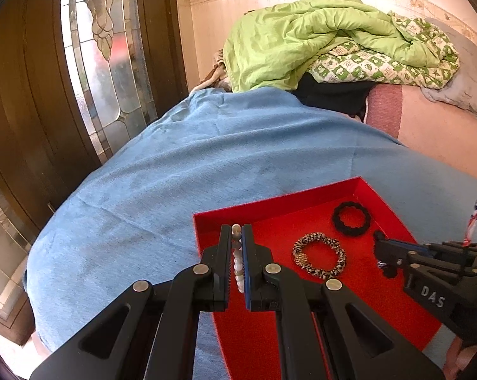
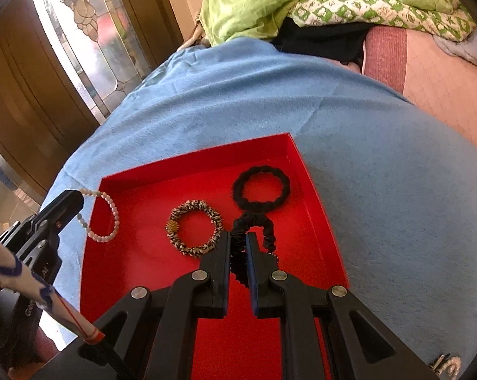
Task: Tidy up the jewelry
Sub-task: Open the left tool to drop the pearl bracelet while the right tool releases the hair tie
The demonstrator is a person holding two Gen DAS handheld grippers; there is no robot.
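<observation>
1. Blue blanket [image 2: 365,158] covers the bed, green duvet [image 1: 301,38] bunched behind
2. red tray [image 2: 143,190] on blanket; leopard scrunchie [image 2: 194,228] and black scrunchie [image 2: 261,190] lie inside
3. left gripper [image 1: 236,237] clamped on pearl bracelet [image 2: 108,218], over tray's left edge
4. right gripper [image 2: 238,243] clamped on thin black scrunchie [image 2: 254,221], over tray

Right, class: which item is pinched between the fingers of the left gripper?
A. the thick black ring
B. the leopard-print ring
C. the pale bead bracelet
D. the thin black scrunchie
C: the pale bead bracelet sits clamped in the left gripper over the edge of the red tray, while the leopard-print ring and thick black ring lie loose in it.
</observation>
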